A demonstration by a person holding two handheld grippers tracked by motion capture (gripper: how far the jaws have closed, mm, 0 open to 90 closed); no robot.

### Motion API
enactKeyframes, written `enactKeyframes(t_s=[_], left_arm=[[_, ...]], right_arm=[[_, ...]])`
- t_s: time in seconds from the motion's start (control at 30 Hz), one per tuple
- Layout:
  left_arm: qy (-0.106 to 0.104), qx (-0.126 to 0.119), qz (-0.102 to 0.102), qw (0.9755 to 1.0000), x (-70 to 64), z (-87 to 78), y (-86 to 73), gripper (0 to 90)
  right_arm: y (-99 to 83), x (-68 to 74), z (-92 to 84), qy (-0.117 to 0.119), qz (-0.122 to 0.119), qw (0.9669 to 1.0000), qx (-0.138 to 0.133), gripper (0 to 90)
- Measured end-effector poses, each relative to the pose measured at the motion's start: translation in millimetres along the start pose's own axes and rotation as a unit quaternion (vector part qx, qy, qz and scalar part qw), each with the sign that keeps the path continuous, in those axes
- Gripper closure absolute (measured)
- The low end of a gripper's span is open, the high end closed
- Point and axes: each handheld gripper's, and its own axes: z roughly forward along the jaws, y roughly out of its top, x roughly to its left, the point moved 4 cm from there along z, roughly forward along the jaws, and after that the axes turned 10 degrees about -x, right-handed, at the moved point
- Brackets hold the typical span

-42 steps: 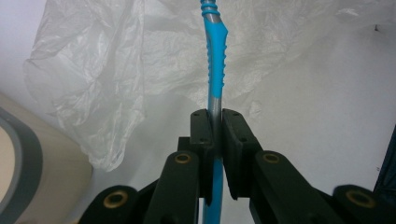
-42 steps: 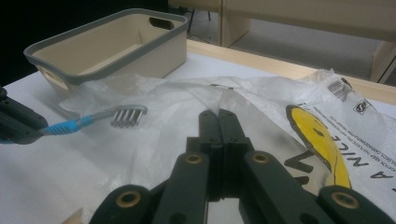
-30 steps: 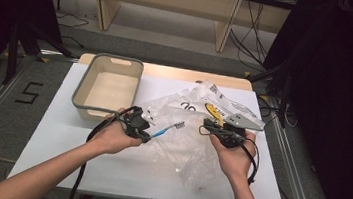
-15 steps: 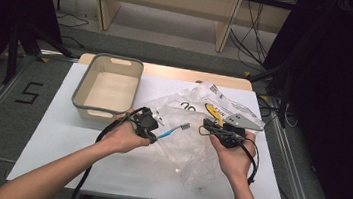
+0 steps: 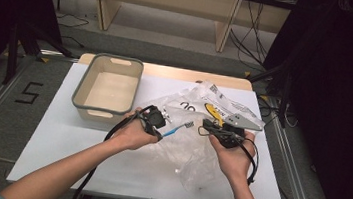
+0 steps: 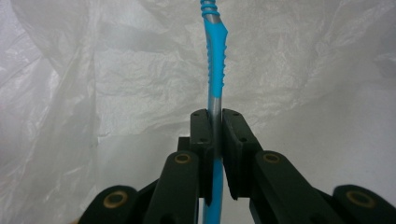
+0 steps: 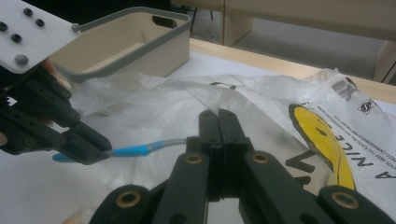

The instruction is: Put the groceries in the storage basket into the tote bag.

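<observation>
Blue-and-silver toothbrush (image 6: 214,88), one item: your left gripper (image 5: 157,126) is clenched on its handle, jaws pinched tight around the silver part, with the ribbed blue grip running on ahead of them. In the high view the toothbrush (image 5: 177,127) juts from that gripper across to your right one, held above a crumpled clear plastic bag (image 5: 193,157) on the white table (image 5: 48,150). Your right gripper (image 5: 211,128) is closed too, nipping a fold of the bag's film; from its own view the brush end meets those jaws right at their tips. Judged step: bagging the toothbrush, with the bag's mouth not yet visibly open. Next move, as a judgement: you need the right gripper to lift its fold clear of the layer beneath so a gap opens, then slide the brush in head first, keeping it level. Farther back: a beige bin (image 5: 81,86) with a grey rim, standing apart at the left.
</observation>
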Motion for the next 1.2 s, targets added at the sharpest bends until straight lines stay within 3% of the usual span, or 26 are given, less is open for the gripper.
enactKeyframes(t_s=[0.53,0.77,1.2], left_arm=[[0.002,0.012,-0.004,0.9999,-2.5,20.1,17.1,82.9],[0.005,-0.003,-0.008,1.0000,-8.4,34.4,27.5,82.8],[0.017,-0.062,-0.008,0.9979,-14.0,56.5,38.4,82.6]], right_arm=[[-1.6,3.0,1.5,0.005,-0.002,1.0000,0.006,90.0],[-3.1,4.5,2.6,0.008,-0.003,0.9999,0.008,90.0],[-4.6,2.9,2.4,0.007,-0.003,0.9999,0.011,90.0]])
